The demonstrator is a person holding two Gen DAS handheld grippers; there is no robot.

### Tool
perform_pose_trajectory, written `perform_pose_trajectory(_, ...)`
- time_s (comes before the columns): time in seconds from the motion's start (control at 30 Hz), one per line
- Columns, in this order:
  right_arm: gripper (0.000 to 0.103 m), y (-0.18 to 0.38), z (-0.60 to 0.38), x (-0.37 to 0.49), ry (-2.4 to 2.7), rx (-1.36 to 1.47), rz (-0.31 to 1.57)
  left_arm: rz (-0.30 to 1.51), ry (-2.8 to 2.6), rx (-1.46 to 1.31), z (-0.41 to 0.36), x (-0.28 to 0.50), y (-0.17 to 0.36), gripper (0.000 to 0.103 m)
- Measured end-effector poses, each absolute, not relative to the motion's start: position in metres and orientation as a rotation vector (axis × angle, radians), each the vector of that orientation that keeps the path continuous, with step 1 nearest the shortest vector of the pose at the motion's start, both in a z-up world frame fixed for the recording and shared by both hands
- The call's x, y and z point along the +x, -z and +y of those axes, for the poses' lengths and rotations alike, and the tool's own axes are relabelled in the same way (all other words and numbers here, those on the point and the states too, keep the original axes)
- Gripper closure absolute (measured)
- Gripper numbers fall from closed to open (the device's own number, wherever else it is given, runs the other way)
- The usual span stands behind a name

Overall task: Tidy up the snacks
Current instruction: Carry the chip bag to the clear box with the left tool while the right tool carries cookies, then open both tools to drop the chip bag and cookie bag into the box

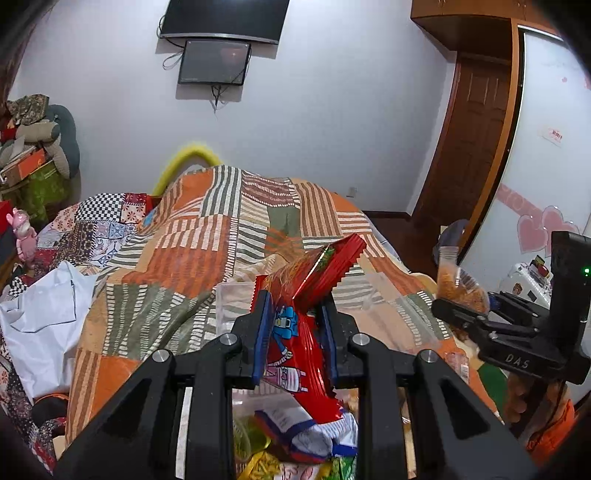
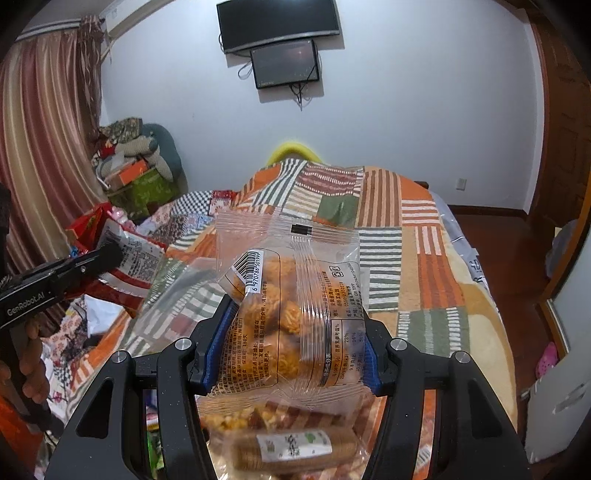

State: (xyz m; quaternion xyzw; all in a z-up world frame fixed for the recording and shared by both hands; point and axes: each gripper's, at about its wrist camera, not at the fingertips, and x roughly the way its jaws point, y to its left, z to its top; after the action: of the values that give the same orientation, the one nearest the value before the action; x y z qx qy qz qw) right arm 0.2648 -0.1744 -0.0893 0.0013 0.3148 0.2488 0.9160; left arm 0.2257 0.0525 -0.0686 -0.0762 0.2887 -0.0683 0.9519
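The left gripper (image 1: 294,332) is clamped on a red packet (image 1: 295,332), its blue pads (image 1: 263,332) pressing both sides; the packet's crimped top sticks up and tilts right, above the quilt (image 1: 207,229). The right gripper (image 2: 291,343) is clamped on a clear bag (image 2: 291,295) of orange puffed balls, held upright over the same quilt, the bag's barcode facing the camera. Below the red packet, nearer than the quilt's front edge, lies a heap of other snacks, among them a blue-and-white packet (image 1: 314,435). Below the clear bag lies a roll of biscuits (image 2: 295,450) with a green label. From the left view the right gripper appears to the right of the quilt with its bag; from the right view the left gripper shows at the quilt's left edge with its packet. A TV (image 2: 277,22) hangs on the wall beyond the quilt.
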Motion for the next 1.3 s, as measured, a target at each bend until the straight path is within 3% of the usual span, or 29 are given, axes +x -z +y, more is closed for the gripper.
perform_pose_trajectory(0.87,0.046,0.13,-0.14,0.312,-0.507,-0.116,0.868,0.775,0.121,-0.084,0.031,0.289,0.136,0.076)
perform_pose_trajectory(0.97,0.045,0.129,-0.141,0.311,-0.498,-0.123,0.872,0.779,0.115,-0.084,0.031,0.287,0.136,0.073)
perform_pose_trajectory(1.03,0.041,0.125,-0.144,0.309,-0.498,-0.114,0.862,0.776,0.097,-0.082,0.031,0.285,0.134,0.056)
perform_pose_trajectory(1.1,0.036,0.119,-0.147,0.305,-0.497,-0.104,0.844,0.758,0.084,-0.084,0.032,0.28,0.129,0.046)
perform_pose_trajectory(1.3,0.031,0.099,-0.154,0.291,-0.493,-0.103,0.792,0.724,0.092,-0.087,0.032,0.261,0.111,0.04)
